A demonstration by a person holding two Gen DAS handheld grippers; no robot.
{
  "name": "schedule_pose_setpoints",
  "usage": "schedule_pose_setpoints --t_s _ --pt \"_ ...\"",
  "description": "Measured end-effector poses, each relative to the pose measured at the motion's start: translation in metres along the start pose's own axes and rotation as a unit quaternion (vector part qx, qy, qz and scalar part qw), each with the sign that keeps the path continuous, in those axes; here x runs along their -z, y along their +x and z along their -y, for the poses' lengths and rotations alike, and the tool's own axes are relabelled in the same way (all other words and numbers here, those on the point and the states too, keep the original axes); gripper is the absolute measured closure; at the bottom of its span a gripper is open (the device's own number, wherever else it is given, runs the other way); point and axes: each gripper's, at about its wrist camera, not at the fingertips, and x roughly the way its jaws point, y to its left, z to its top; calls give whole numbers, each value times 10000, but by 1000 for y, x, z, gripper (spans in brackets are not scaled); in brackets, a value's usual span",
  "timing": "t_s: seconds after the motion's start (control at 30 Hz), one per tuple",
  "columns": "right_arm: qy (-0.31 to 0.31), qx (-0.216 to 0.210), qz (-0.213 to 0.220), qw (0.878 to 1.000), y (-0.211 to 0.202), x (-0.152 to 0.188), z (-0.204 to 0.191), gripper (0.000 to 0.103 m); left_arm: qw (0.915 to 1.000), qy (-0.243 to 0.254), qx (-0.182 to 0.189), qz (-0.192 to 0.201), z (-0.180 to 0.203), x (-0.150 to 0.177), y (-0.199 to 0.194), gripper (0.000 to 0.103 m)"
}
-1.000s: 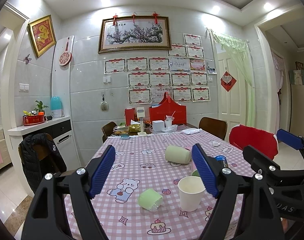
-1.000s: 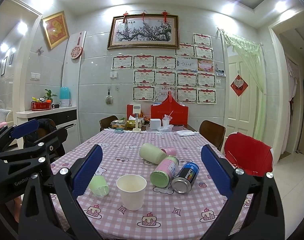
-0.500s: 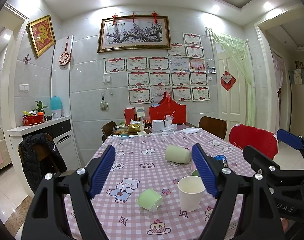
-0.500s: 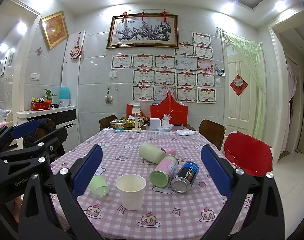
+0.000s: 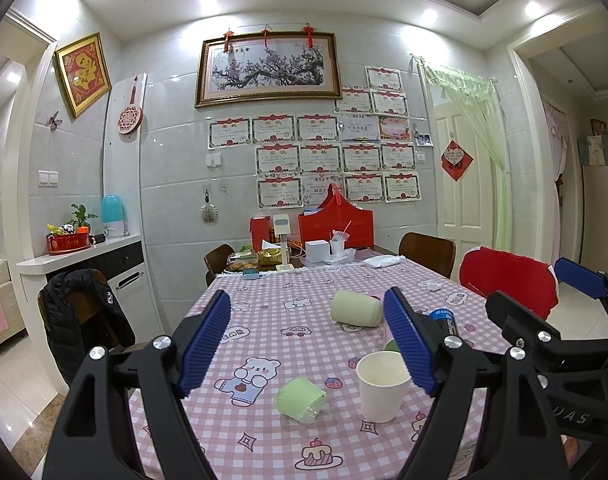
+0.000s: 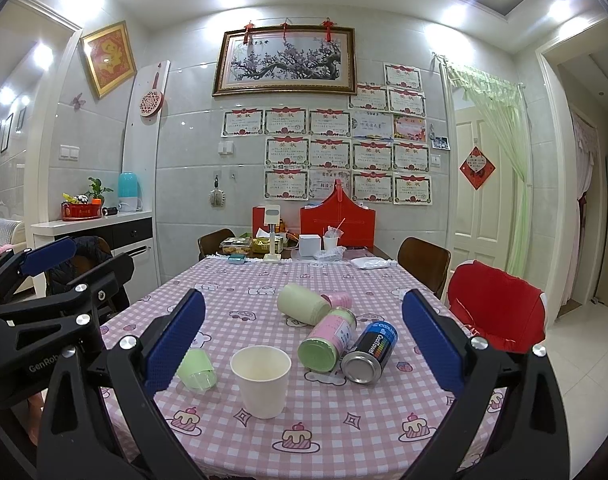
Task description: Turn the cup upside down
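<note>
A white paper cup (image 5: 382, 386) stands upright, mouth up, near the front of the pink checked table (image 5: 263, 440); it also shows in the right wrist view (image 6: 261, 380). My left gripper (image 5: 308, 348) is open and empty, held above the table edge, with the cup just inside its right finger. My right gripper (image 6: 304, 346) is open and empty, with the cup low between its fingers, some way ahead. Each gripper shows at the edge of the other's view.
A small green cup (image 6: 195, 370) lies on its side left of the paper cup. A green-lidded pink jar (image 6: 330, 344), a blue can (image 6: 370, 352) and a pale green tumbler (image 6: 301, 308) lie behind it. Chairs flank the table; boxes stand at its far end.
</note>
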Motion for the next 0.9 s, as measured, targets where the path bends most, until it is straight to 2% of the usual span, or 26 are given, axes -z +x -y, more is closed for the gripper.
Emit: schedule_pose_setpoints --t_s 0.9 --pt "39 10 -59 10000 1 8 0 8 10000 26 14 -37 -1 5 3 25"
